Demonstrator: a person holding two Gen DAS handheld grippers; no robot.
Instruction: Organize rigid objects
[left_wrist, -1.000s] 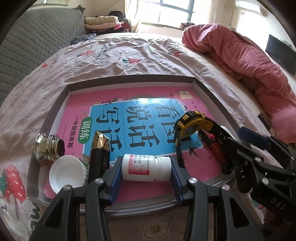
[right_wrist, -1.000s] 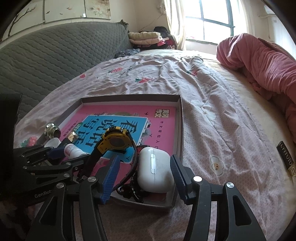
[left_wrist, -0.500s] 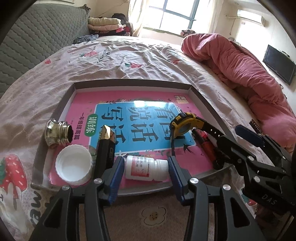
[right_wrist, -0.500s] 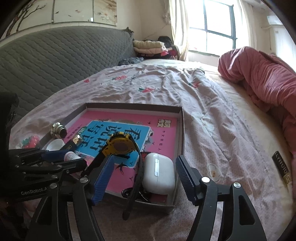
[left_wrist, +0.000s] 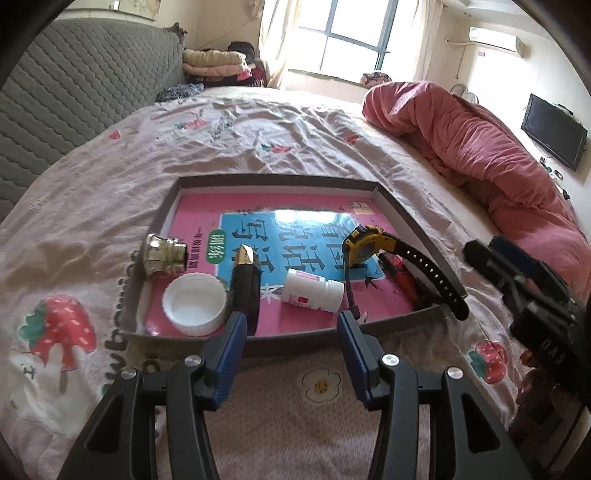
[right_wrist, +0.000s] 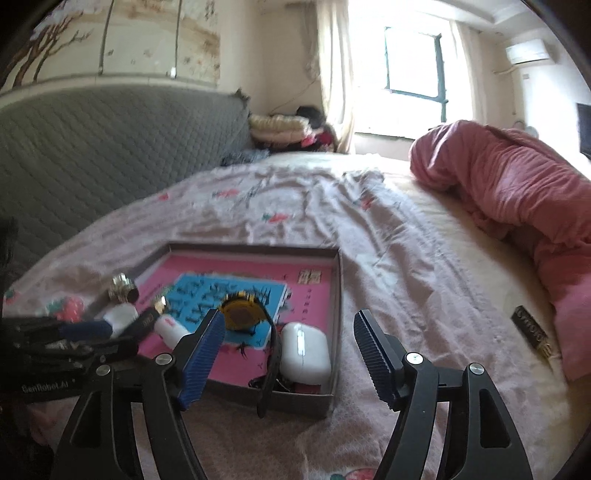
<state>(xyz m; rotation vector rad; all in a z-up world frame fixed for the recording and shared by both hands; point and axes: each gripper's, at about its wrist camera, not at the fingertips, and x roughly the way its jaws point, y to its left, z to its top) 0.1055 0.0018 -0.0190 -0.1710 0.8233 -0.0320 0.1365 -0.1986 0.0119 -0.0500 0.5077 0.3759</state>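
Observation:
A shallow grey box (left_wrist: 280, 180) with a pink and blue book as its floor lies on the bed. In it lie a white pill bottle (left_wrist: 312, 291), a white cap (left_wrist: 194, 308), a brass fitting (left_wrist: 164, 254), a black and gold piece (left_wrist: 244, 282), a yellow watch (left_wrist: 364, 245) and a red item (left_wrist: 400, 275). A white earbud case (right_wrist: 304, 352) lies in the box's near right corner. My left gripper (left_wrist: 291, 338) is open and empty, just short of the box's near wall. My right gripper (right_wrist: 290, 341) is open and empty above the near right corner.
A rolled pink quilt (left_wrist: 480, 155) lies along the right of the bed. A grey padded headboard (right_wrist: 110, 147) stands at the left. A small dark label (right_wrist: 532, 330) lies on the sheet right of the box. Folded clothes (left_wrist: 218, 62) sit at the far end.
My left gripper has let go of the white pill bottle and drawn back out of the box. My right gripper has also drawn back and up from the earbud case.

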